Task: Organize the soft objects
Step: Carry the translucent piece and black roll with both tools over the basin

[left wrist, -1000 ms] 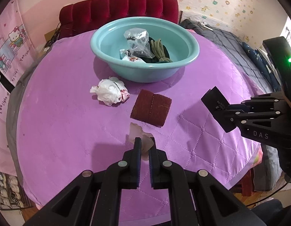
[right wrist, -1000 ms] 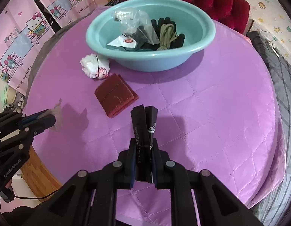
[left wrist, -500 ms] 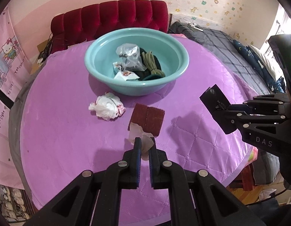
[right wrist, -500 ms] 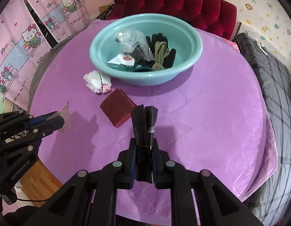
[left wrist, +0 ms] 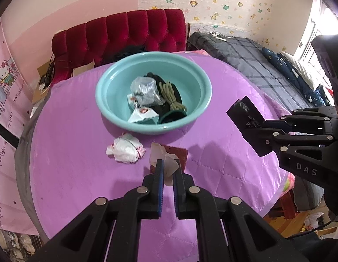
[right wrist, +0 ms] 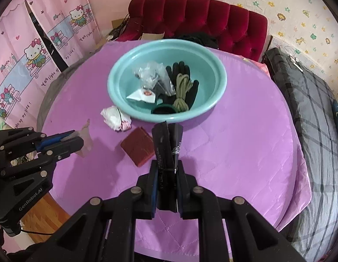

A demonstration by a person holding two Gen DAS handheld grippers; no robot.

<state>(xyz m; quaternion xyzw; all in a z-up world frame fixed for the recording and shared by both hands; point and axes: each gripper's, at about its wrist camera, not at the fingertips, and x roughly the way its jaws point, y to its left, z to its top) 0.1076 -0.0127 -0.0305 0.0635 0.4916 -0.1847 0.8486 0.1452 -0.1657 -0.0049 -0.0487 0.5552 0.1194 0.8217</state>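
My left gripper is shut on a thin translucent pinkish piece, held above the purple tablecloth. My right gripper is shut on a folded black packet, also clear of the cloth. In the right wrist view the left gripper is at the left with the pinkish piece. Beyond them stands a teal basin holding a clear bag, black gloves, a green cord and white sachets. A crumpled white cloth and a dark red pad lie in front of the basin.
A red tufted headboard stands behind the round table. A bed with a dark plaid cover lies to the right. Pink cartoon curtains hang at the left. The table's near edge drops to a wooden floor.
Both grippers have risen with what they hold. The basin, white cloth and red pad look smaller and farther, and more of the room shows around the table.
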